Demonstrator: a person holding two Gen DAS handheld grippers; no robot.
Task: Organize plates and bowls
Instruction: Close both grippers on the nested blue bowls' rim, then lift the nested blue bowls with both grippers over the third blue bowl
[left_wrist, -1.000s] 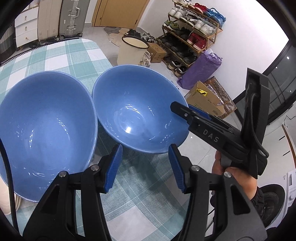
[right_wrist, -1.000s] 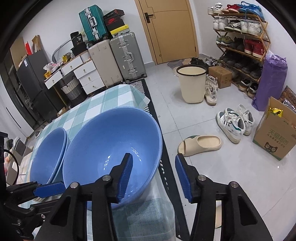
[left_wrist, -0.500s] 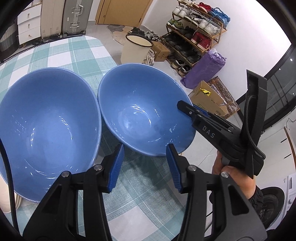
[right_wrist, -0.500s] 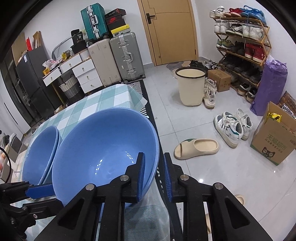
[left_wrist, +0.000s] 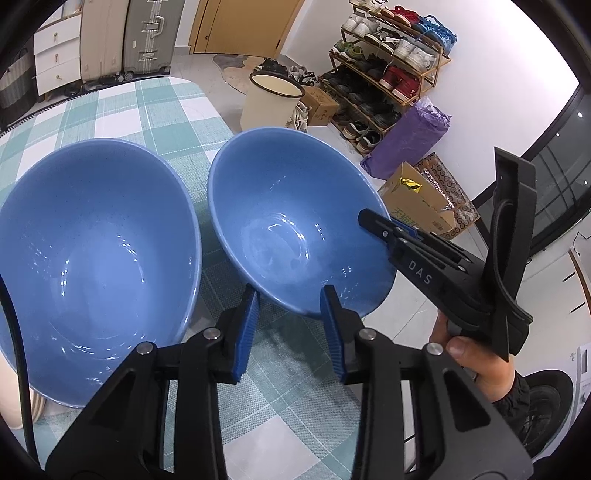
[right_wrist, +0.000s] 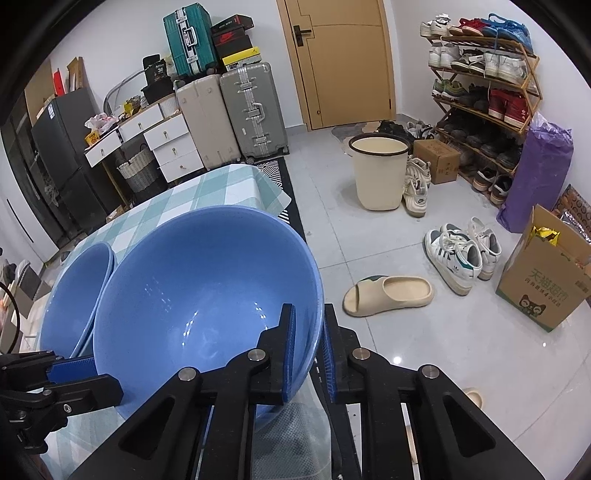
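A table (left_wrist: 155, 107) under a teal-and-white checked cloth carries two blue bowls side by side, their rims almost touching. The right bowl (left_wrist: 295, 229) sits near the table's edge, with the floor dropping away just beyond it; the left bowl (left_wrist: 92, 254) looks larger in the left wrist view and, seen from the right wrist view, seems to be more than one bowl nested together, though the edges are hard to separate.

The right gripper (right_wrist: 308, 354) is clamped on the right bowl's rim — one blue pad inside the wall, the other outside, both pressed against it. In the left wrist view the same gripper reaches in from the right, a bare hand (left_wrist: 469, 354) wrapped around its handle. The left gripper (left_wrist: 290, 328) hovers over the cloth just in front of the right bowl, its pads held moderately apart and holding nothing.

The room around is a tiled entry area — pale glossy floor (right_wrist: 424, 350), a wooden door (right_wrist: 347, 62), and a shoe rack (right_wrist: 484, 81) loaded with sneakers. A cream bin (right_wrist: 378, 171) stands on the floor past the table end, with loose sneakers (right_wrist: 458, 254) and a beige slipper (right_wrist: 388, 295) nearby. A cardboard box (right_wrist: 543, 291) and a purple bag (right_wrist: 535, 177) sit by the rack; suitcases (right_wrist: 229, 114) and white drawers (right_wrist: 159, 144) line the far wall.
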